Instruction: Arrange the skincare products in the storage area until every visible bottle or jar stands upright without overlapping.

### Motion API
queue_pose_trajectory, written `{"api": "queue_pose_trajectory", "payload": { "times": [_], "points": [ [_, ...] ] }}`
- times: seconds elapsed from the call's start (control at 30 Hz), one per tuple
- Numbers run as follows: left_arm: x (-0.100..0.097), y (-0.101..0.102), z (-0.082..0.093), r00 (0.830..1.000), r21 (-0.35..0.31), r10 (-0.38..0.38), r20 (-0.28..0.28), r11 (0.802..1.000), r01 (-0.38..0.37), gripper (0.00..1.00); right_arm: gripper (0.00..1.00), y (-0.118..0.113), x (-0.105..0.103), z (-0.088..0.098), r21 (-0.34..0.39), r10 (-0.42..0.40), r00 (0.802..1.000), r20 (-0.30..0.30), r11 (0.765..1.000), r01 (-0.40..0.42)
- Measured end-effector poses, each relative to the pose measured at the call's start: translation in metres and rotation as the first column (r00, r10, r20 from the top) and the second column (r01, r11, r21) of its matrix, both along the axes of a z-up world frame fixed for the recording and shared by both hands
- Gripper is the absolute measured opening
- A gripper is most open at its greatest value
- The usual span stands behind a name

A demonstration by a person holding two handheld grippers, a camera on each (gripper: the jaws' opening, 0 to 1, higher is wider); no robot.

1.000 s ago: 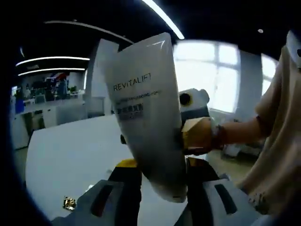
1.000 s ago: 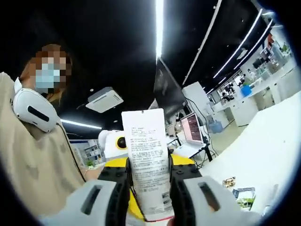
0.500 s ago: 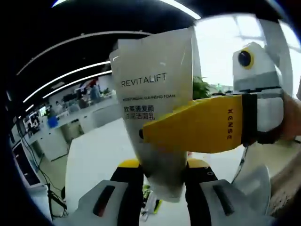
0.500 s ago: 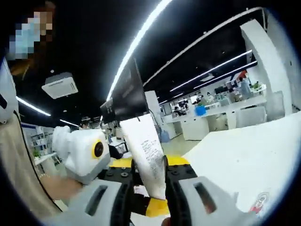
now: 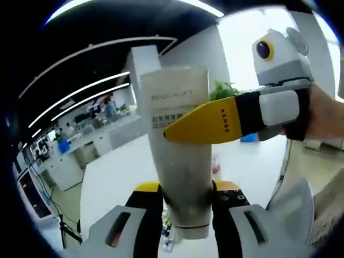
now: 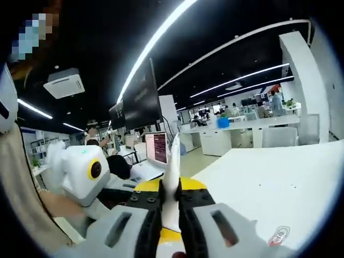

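My left jaws are clenched on the lower part of a pale cleanser tube, which stands up between them well above the white worktop. Its flat crimped end points away from me, and the print on its face reads REVITALIFT (the smaller lines beneath are too fine to read). In the left gripper view my right gripper comes in from the right, a yellow jaw lying across the front of the tube just under the lettering, with the person's hand behind its white and black body.

In the right gripper view the tube shows edge-on as a thin white blade. My right jaws are pressed flat against both its sides, so I am gripping it there too. My left gripper's white body sits just beside the tube on the left of that view. The worktop spreads out to the right, with a small red-and-white item lying on it near the lower edge; I cannot tell what it is. Desks, monitors and ceiling light strips fill the office behind.
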State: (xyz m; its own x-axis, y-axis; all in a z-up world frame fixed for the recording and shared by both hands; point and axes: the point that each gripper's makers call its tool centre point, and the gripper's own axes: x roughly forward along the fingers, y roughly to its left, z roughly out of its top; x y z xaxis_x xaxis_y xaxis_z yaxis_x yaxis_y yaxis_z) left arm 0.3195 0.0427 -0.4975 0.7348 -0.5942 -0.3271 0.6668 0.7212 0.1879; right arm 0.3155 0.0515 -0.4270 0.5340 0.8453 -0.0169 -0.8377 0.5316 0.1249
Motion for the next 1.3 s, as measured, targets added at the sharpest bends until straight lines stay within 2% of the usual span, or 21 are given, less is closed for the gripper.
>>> {"api": "queue_pose_trajectory", "payload": {
  "times": [0.03,0.07,0.1,0.13,0.2,0.27,0.33,0.43,0.57,0.73,1.0,1.07,1.1,1.23,1.3],
  "points": [
    [-0.006,-0.005,-0.004,0.995,0.021,-0.096,-0.007,0.995,0.097,0.32,0.07,-0.002,-0.003,-0.002,-0.01,0.016,1.0,0.0,1.0,-0.016],
    [-0.007,-0.005,-0.005,0.993,0.031,-0.119,-0.008,0.992,0.119,0.32,0.07,-0.003,-0.004,-0.003,-0.011,0.021,1.0,-0.004,1.0,-0.021],
    [-0.011,-0.005,-0.008,0.987,0.037,-0.159,-0.034,0.986,0.16,0.32,0.07,-0.005,-0.004,-0.007,0.003,0.043,0.999,-0.026,0.999,-0.043],
    [-0.012,-0.005,-0.009,0.983,0.035,-0.175,-0.045,0.984,0.177,0.31,0.07,-0.004,-0.005,-0.007,0.013,0.06,0.998,-0.031,0.998,-0.059],
    [-0.013,-0.006,-0.009,0.976,0.025,-0.215,-0.043,0.976,0.216,0.3,0.07,-0.004,-0.008,-0.008,-0.011,0.092,0.996,-0.007,0.996,-0.092],
    [-0.015,-0.008,-0.008,0.966,0.012,-0.254,-0.055,0.967,0.255,0.29,0.07,-0.003,-0.013,-0.005,-0.065,0.136,0.99,0.041,0.989,-0.133],
    [-0.017,-0.009,-0.004,0.953,0.017,-0.298,-0.054,0.954,0.299,0.28,0.07,-0.002,-0.018,0.0,-0.087,0.179,0.98,0.085,0.981,-0.171],
    [-0.019,-0.009,-0.002,0.935,0.016,-0.35,-0.063,0.936,0.351,0.26,0.07,-0.002,-0.019,0.001,-0.106,0.218,0.971,0.094,0.972,-0.208],
    [-0.017,-0.011,0.0,0.923,0.012,-0.378,-0.069,0.925,0.38,0.25,0.07,-0.001,-0.021,0.003,-0.153,0.27,0.955,0.123,0.956,-0.251],
    [-0.015,-0.018,0.004,0.909,-0.046,-0.41,-0.072,0.912,0.408,0.25,0.07,0.003,-0.024,0.003,-0.2,0.332,0.932,0.147,0.932,-0.301],
    [-0.015,-0.022,0.007,0.881,-0.052,-0.466,-0.074,0.884,0.464,0.24,0.07,0.009,-0.024,0.005,-0.201,0.39,0.907,0.157,0.912,-0.357],
    [-0.016,-0.023,0.007,0.87,-0.049,-0.487,-0.073,0.873,0.485,0.23,0.07,0.01,-0.026,0.006,-0.204,0.416,0.895,0.163,0.901,-0.382],
    [-0.017,-0.024,0.007,0.862,-0.05,-0.502,-0.077,0.865,0.499,0.23,0.07,0.01,-0.028,0.005,-0.21,0.44,0.881,0.175,0.89,-0.403],
    [-0.017,-0.029,0.001,0.838,-0.041,-0.537,-0.099,0.844,0.535,0.22,0.07,0.009,-0.027,0.001,-0.188,0.472,0.866,0.168,0.877,-0.441],
    [-0.02,-0.032,-0.004,0.823,-0.048,-0.557,-0.108,0.83,0.556,0.21,0.07,0.007,-0.028,-0.003,-0.177,0.503,0.85,0.158,0.861,-0.477]
  ]
}}
